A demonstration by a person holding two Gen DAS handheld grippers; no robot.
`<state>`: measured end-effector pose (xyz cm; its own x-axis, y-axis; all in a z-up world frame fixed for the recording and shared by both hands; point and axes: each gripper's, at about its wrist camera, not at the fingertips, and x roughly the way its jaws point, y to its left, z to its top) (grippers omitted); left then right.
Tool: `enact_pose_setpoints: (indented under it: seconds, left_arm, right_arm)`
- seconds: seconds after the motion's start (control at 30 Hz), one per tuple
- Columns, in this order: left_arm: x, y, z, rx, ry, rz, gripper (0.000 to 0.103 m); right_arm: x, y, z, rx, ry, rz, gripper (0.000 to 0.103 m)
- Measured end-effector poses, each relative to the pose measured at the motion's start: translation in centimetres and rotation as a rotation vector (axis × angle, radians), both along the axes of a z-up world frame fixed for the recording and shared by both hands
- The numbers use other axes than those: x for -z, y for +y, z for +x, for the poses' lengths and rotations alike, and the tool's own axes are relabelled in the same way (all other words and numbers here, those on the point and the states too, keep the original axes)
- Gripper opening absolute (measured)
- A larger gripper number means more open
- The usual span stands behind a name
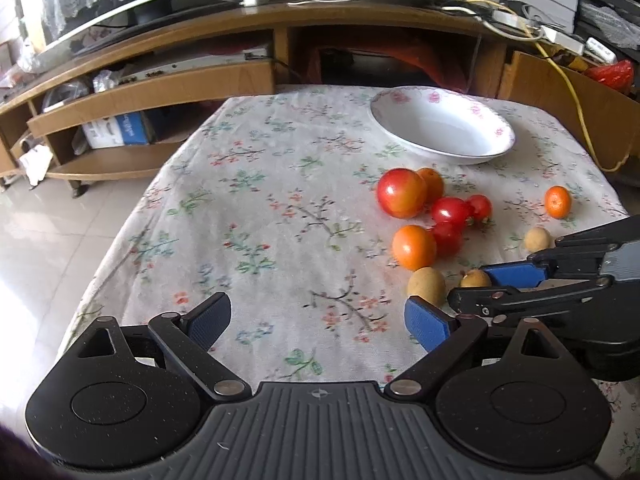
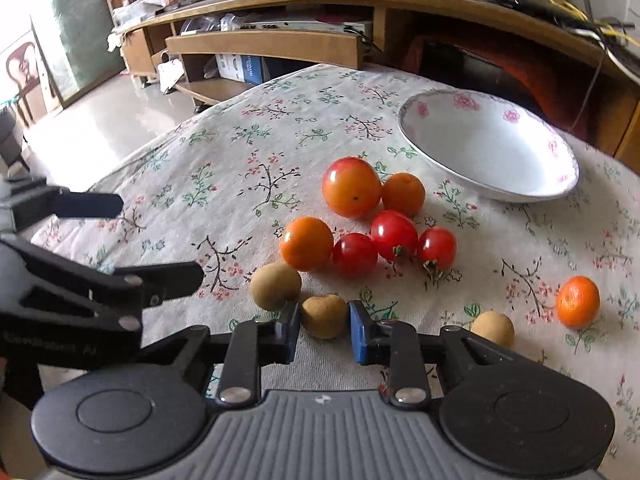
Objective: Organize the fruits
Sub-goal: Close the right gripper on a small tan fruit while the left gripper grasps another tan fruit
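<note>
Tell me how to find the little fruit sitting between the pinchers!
Start at the white floral-rimmed bowl, then come forward past the red and orange fruit. The small tan round fruit sits between the right gripper fingers; its two tan twins lie outside them.

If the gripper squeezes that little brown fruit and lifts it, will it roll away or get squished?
The little brown fruit looks round, so it could roll on the tablecloth if nudged. The right gripper has a finger on each side of it, which should stop that. It seems small and probably light, with a thin dull skin, so a hard squeeze might crack it.
</note>
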<state>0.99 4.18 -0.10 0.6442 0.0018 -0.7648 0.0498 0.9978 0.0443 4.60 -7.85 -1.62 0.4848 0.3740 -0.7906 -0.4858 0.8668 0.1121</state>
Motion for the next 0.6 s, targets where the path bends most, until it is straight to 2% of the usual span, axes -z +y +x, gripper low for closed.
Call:
enact_pose_setpoints:
  seconds: [0.1,0.3,0.4,0.57,0.6]
  left_arm:
    - [0.0,-0.7,0.4,0.043,-0.009,-0.023,0.094]
    - [1.2,-3.9,1.0,0.162,0.007,0.034,0.08]
    - [1.8,-4.8,1.6,0.186,0.027,0.036,0.071]
    - [2.4,-5.4,2.7,0.186,0.058,0.007,0.064]
    - [2.6,-5.5,2.8,0.19,0.065,0.006,0.059]
  right_arm:
    - [-0.8,-1.0,-0.5,0.033,-0.002,-0.002,0.027]
    - [-1.7,-4.3,-1.3,0.117,0.007,0.02,0.027]
    - [-1.3,-5.6,-1.1,0.158,0.025,0.04,0.027]
    - [-1.0,-6.5,-1.0,0.181,0.051,0.057,0.027]
    - [-1.0,-6.7,-1.1,0.182,0.054,0.063,0.027]
